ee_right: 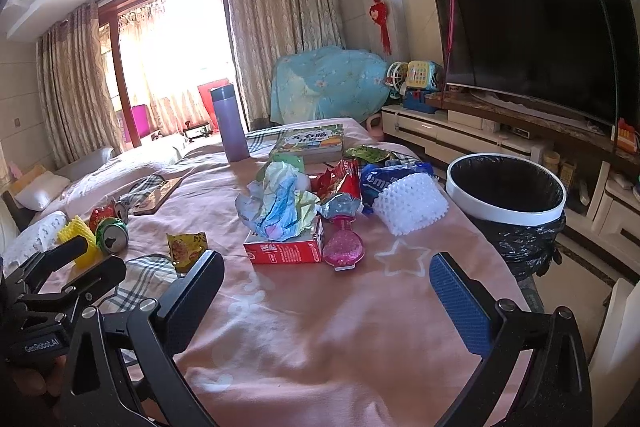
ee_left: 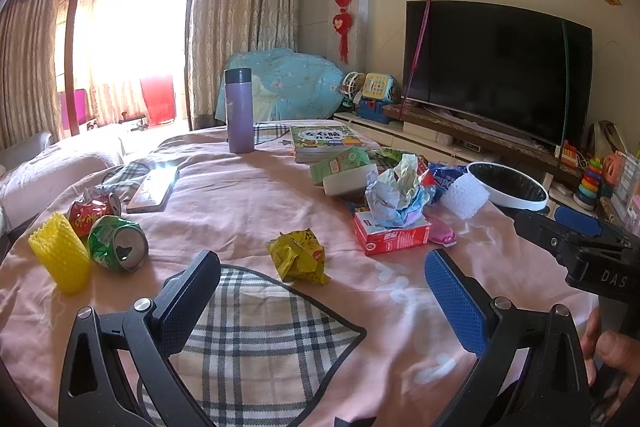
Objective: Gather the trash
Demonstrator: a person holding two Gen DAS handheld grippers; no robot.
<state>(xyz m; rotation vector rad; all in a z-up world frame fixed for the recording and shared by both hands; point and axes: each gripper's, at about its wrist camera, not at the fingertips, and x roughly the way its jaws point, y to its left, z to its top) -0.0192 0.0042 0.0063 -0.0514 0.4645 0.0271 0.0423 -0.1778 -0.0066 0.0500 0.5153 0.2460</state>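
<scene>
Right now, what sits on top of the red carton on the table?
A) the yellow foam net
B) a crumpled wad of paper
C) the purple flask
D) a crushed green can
B: a crumpled wad of paper rests on the red carton; the green can lies far off to the left.

Pink-clothed table (ee_right: 320, 327) is littered with crushed cans (ee_left: 118, 243), yellow wrapper (ee_left: 298, 259), red carton (ee_right: 284, 247), purple flask (ee_left: 239, 111), books (ee_left: 326, 143), phone (ee_left: 154, 189).
</scene>
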